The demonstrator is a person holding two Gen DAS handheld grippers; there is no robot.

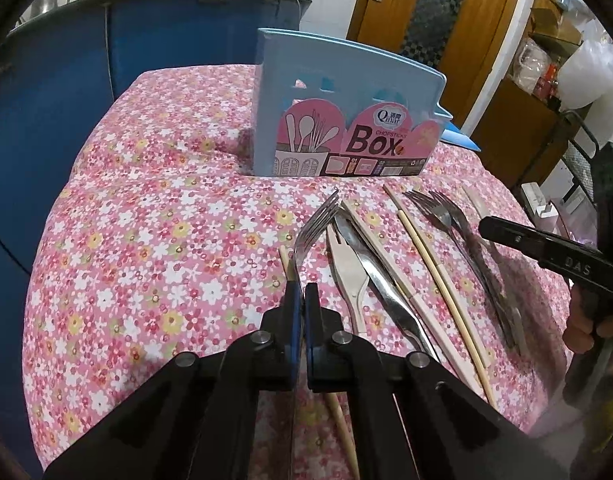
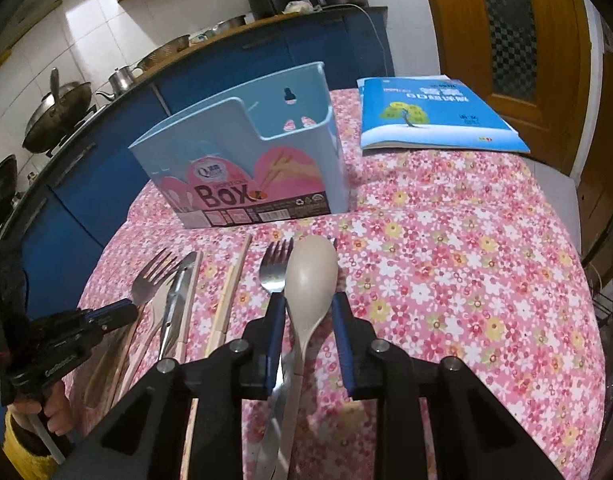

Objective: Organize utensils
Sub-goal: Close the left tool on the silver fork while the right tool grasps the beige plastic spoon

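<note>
While my left gripper (image 1: 300,300) pinches the handle of a steel fork (image 1: 314,224), its blue pads pressed together on it with the tines pointing at the holder, my right gripper (image 2: 308,312) has its jaws spread apart around a beige spoon (image 2: 311,276), and I cannot tell whether the pads touch it. The pale blue utensil holder (image 2: 242,140) stands upright on the pink flowered tablecloth (image 2: 446,280) just beyond the row of cutlery; its pink label reads "CHOPSTICKS BOX" with a "Q" logo above. Between my two grippers lie a white plastic fork (image 1: 346,268), a steel knife (image 1: 370,268) and pale chopsticks (image 1: 430,264), side by side on the cloth. A second steel fork (image 2: 275,268) lies just left of the spoon. A blue booklet (image 2: 430,116) with Chinese writing I cannot read rests beside the holder. The right gripper's arm shows "DAS" in the left wrist view.
</note>
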